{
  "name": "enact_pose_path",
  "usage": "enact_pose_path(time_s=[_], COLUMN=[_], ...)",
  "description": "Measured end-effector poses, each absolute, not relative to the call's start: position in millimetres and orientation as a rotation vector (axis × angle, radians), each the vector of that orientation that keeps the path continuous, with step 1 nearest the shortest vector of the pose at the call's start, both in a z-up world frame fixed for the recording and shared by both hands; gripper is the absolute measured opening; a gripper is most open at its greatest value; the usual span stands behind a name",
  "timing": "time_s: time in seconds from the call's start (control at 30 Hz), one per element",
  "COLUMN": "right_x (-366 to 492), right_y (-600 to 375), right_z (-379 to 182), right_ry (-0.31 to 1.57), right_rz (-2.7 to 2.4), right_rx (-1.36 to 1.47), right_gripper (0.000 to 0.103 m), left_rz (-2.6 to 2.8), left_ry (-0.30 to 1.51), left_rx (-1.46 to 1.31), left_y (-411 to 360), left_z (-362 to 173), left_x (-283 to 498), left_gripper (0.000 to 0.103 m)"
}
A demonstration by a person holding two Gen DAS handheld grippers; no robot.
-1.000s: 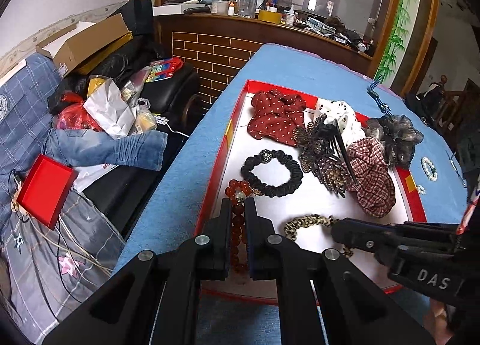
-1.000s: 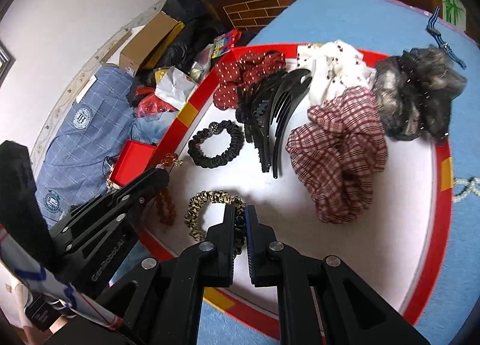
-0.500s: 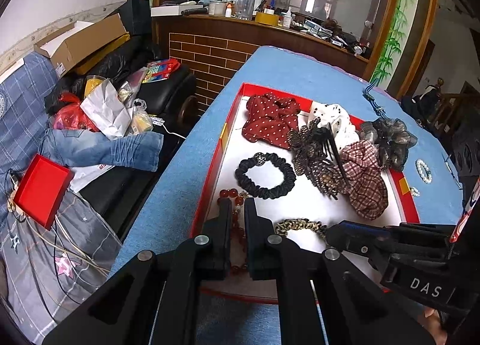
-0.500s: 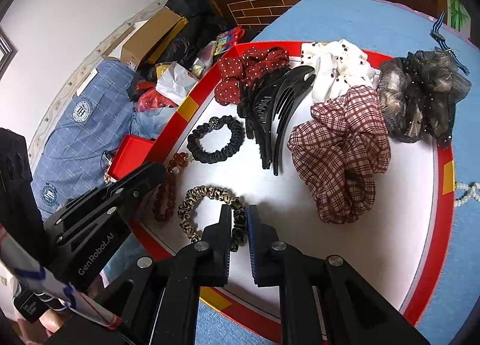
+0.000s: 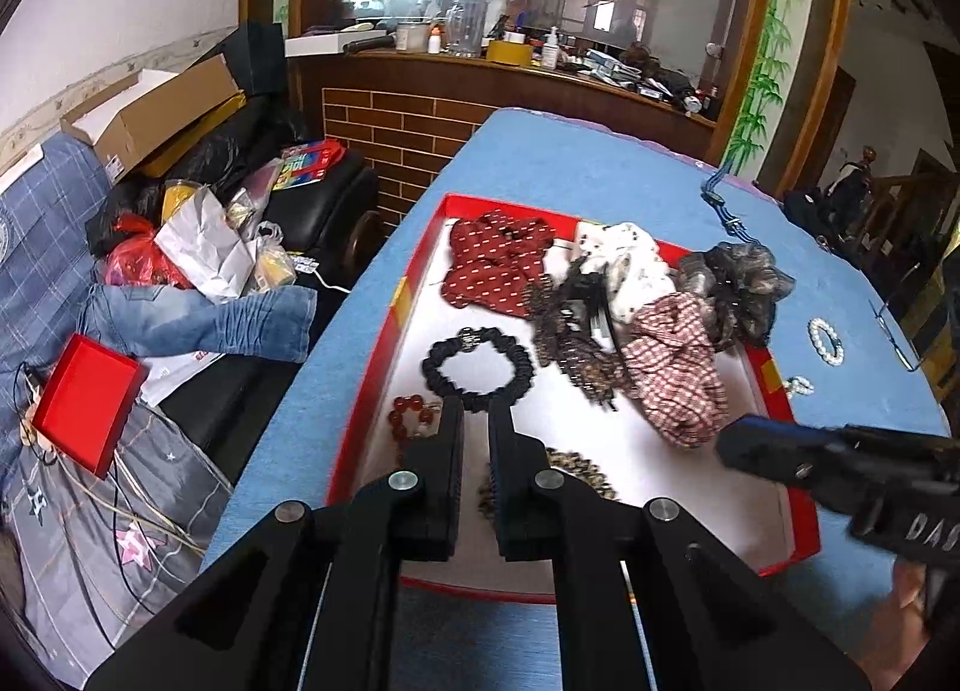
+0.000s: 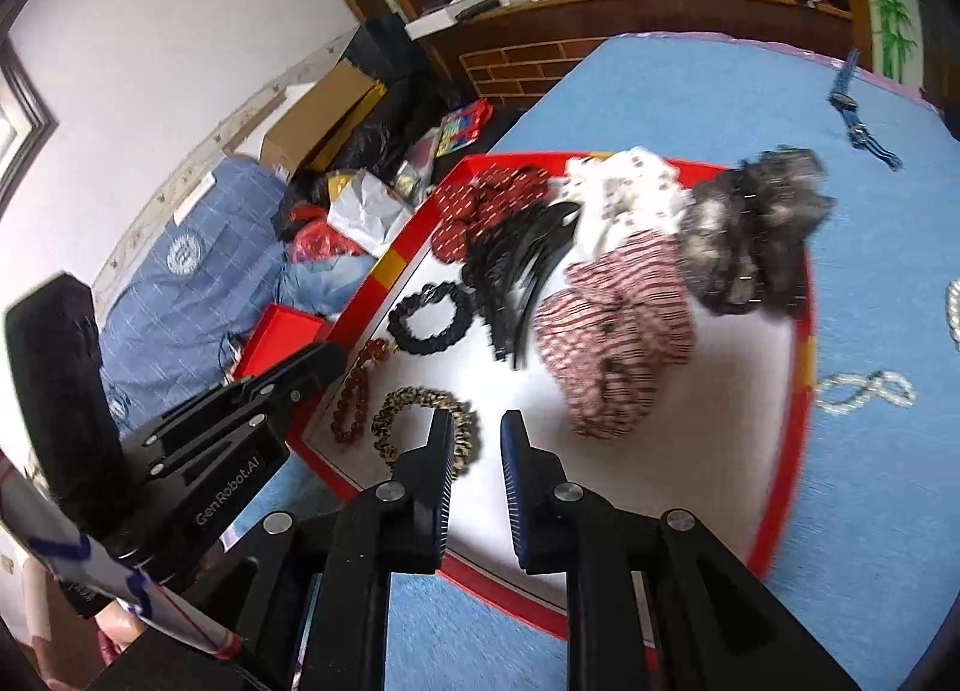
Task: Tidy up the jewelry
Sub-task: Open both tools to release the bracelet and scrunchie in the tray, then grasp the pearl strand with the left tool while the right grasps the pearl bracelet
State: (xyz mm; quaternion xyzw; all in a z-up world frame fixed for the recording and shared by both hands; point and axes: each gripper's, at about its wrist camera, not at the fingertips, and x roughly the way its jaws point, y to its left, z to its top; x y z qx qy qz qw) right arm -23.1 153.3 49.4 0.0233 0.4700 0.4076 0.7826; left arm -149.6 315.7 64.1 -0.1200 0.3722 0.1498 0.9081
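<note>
Holding our left gripper point(image 5: 476, 421) above the red tray point(image 5: 792, 517), we keep its jaws a little apart with nothing between them. Our right gripper point(image 6: 477, 439) is a bit wider and empty too. The spotted hair band point(image 6: 420, 421), red beads point(image 6: 354, 397) and black hair band point(image 5: 477, 367) lie in the tray.

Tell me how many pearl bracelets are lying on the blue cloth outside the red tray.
2: a round pearl bracelet farther out, and a twisted pearl bracelet beside the red tray edge. More may lie out of frame.
</note>
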Motion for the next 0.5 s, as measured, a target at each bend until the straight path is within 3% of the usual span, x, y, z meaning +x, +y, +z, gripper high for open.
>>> enact_pose_path(time_s=[0.5], right_x=[17.6], right_y=[-9.2], right_z=[72.7], right_ry=[0.981], right_rz=[0.603], right_rx=[0.252], right_gripper=[0.018], left_rz=[0.056], left_ry=[0.793], left_rx=[-0.091], left_y=[206.4], left_z=[90.7], left_x=[-113.6], left_gripper=[0.008])
